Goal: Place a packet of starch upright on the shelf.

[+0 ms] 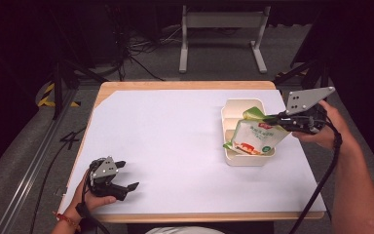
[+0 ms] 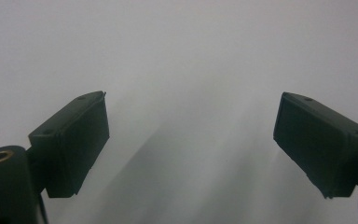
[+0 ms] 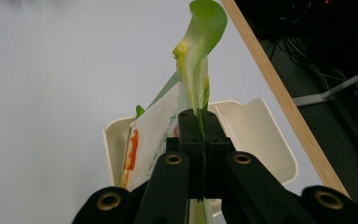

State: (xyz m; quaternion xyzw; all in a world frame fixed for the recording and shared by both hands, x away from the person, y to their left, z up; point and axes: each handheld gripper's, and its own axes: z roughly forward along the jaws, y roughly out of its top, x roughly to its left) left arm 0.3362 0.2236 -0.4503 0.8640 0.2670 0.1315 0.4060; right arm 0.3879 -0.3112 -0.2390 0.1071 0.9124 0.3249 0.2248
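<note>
A white and green snack pouch (image 1: pixel 255 136) with an orange strip hangs tilted over a cream divided tray (image 1: pixel 238 158) at the right of the table. My right gripper (image 1: pixel 275 118) is shut on the pouch's green top edge, and the pouch's lower end sits inside the tray's near compartment. In the right gripper view the jaws pinch the green edge of the pouch (image 3: pixel 193 70) above the tray (image 3: pixel 261 126). My left gripper (image 1: pixel 128 175) rests at the table's near left, open and with nothing between its fingers (image 2: pixel 74 144).
A white sheet (image 1: pixel 165 146) covers the wooden table (image 1: pixel 185 85). Beyond the far edge stand a grey metal frame (image 1: pixel 221 22) and cables on the floor. A rail (image 1: pixel 34 161) runs along the left side.
</note>
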